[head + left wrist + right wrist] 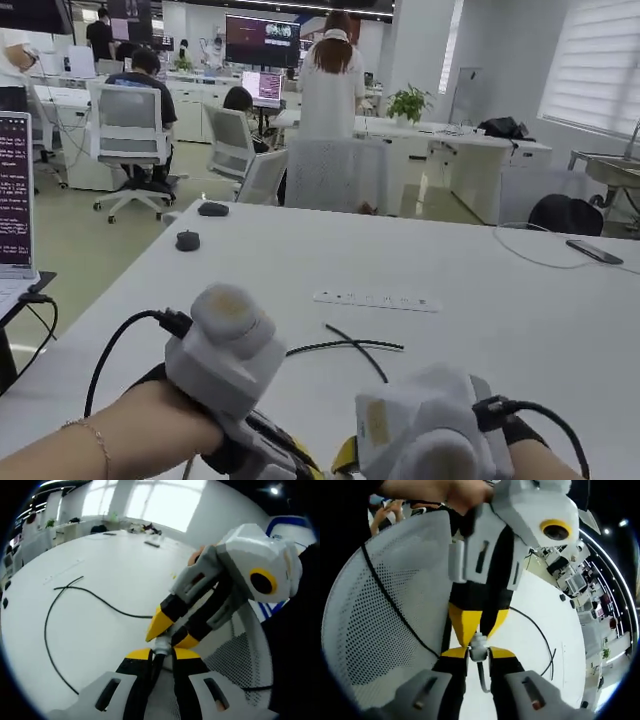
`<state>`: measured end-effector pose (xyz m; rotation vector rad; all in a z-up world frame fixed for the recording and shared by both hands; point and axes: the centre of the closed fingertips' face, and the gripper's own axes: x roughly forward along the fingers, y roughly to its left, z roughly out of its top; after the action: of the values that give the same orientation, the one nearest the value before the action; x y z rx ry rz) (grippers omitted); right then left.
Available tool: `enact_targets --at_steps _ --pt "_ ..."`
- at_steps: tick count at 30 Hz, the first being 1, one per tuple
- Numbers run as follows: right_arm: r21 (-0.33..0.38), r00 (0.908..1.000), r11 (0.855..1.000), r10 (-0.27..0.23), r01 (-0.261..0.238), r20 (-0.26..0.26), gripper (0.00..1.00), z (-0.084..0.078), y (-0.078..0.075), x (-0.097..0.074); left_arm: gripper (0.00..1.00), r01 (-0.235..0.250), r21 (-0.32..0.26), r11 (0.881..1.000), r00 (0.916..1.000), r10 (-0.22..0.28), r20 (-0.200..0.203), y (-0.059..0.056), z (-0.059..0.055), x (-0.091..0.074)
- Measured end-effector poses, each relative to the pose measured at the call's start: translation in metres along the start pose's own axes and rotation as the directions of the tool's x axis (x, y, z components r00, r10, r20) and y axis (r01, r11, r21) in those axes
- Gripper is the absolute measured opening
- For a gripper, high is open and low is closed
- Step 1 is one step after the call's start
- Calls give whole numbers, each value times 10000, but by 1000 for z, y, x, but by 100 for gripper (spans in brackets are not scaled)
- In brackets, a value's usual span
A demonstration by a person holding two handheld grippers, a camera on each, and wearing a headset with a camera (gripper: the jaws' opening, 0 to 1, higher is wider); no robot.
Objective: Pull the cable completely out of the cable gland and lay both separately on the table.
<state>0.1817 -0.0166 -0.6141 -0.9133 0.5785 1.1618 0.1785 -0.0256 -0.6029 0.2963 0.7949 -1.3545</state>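
The two grippers meet tip to tip near the table's front edge. The small pale cable gland [479, 647] sits between the yellow tips of my right gripper [479, 653], which is shut on it. A short cable end [482, 677] curls out of it toward the camera. My left gripper [164, 654] is shut on the black cable [156, 670] right at the gland [161, 645]. The rest of the cable [345, 345] lies in loose loops on the white table [480, 330]. In the head view the left gripper [300, 455] and right gripper [350, 455] are at the bottom.
A white power strip [375, 300] lies beyond the cable. A mouse [187, 240] and a dark object [213, 208] are at the far left, and a phone [593, 251] at the far right. A laptop [15, 200] stands on the left. A white mesh chair [380, 620] is beneath the grippers.
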Motion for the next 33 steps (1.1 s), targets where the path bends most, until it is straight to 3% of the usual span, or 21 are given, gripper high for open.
enact_targets --at_steps 2,3,4,6,7,13,15,18,20,23,25,27,28,29,31,32,33 --pt "327 9993 9989 326 -331 157 21 0 -1 -3 16 -345 574 9978 9992 356 -188 0 -1 -3" --pt "508 9983 9972 531 -543 247 22 0 -2 -6 16 -648 1125 9915 9972 684 -287 1 -1 -4" --pt "570 9978 9965 586 -604 322 21 0 -3 -7 16 -895 2018 9753 9945 987 -359 0 1 -6" --pt "747 9965 9949 632 -672 546 21 2 -8 -11 16 -1117 2725 9557 9899 1310 -538 -2 0 -8" --pt "886 9951 9928 749 -805 640 23 3 -8 -12 16 -1314 3209 9379 9863 1564 -531 -1 2 -9" --pt "722 9868 9868 1392 -1452 832 16 10 -1 -9 16 -1656 3987 9020 9770 2050 -580 -2 3 -13" --pt "604 9845 9851 1561 -1612 803 12 11 3 -8 16 -1685 3999 9009 9763 2085 -584 0 3 -13" --pt "430 9881 9898 1320 -1356 786 12 12 2 -6 16 -1664 3682 9147 9784 1997 -538 3 1 -13" --pt "-543 9954 9967 642 -604 716 12 13 -3 -6 16 -1657 2973 9403 9823 1840 -345 6 1 -13" --pt "-756 9974 9968 320 -271 638 11 11 0 -3 16 -1206 1506 9812 9925 1222 -16 7 -2 -11" --pt "-533 9974 9986 100 -62 711 12 8 -1 0 16 -1146 1051 9878 9934 1131 202 9 -3 -9" --pt "528 9956 9977 -467 425 808 13 2 -8 3 16 -1502 1218 9811 9883 1458 445 14 -3 -7" --pt "991 9967 9932 -663 614 473 17 -9 -9 6 16 -1764 1416 9741 9838 1701 558 16 -3 -5" --pt "1000 9961 9925 -752 704 453 25 -11 -10 7 17 -1895 1496 9704 9814 1822 612 18 -3 -5" --pt "1013 9929 9896 -1078 1024 498 24 -14 -11 11 17 -2442 2067 9474 9695 2342 721 24 -3 -3" --pt "1159 9897 9852 -1330 1263 523 20 -16 -13 13 16 -3003 2714 9144 9539 2881 845 30 -1 -3" --pt "1296 9845 9791 -1653 1567 590 21 -16 -18 13 17 -3151 2953 9019 9490 2982 1021 31 1 -2"
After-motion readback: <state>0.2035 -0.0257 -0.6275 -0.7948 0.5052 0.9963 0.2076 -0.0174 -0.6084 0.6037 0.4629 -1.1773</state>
